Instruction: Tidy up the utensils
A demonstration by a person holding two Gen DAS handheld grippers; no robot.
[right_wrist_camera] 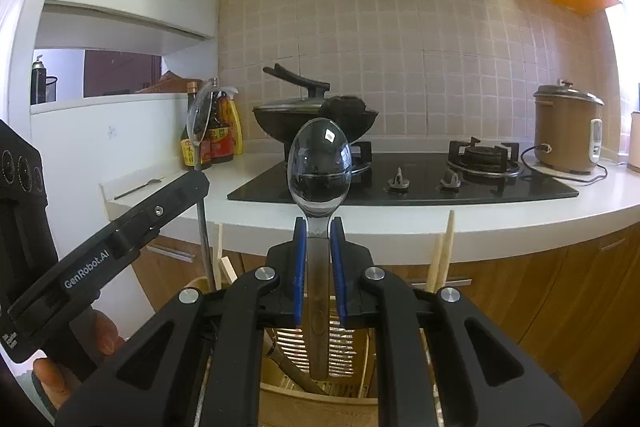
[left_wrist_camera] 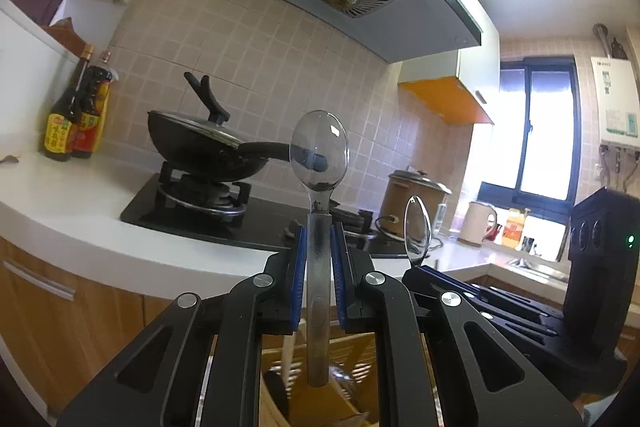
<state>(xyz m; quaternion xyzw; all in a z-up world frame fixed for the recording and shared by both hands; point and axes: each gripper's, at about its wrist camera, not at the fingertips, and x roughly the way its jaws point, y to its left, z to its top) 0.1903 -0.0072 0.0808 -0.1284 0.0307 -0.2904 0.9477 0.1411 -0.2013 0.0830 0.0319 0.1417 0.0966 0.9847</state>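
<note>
Spoons of shiny steel, oval-bowled, stand upright: one (left_wrist_camera: 319, 187) clamped in left tool (left_wrist_camera: 319, 259), another (right_wrist_camera: 319, 179) in right tool (right_wrist_camera: 319, 259).

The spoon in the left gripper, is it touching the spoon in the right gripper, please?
Apart. In the left wrist view, the left gripper's spoon stands clear of the right gripper's spoon, with counter and stove visible between them.

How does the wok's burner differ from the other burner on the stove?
The left burner carries the lidded wok; the right burner carries nothing, grate fully exposed. The left burner is partly hidden behind the right gripper's spoon; the right burner is in open view. Both sit on the black glass hob.
</note>
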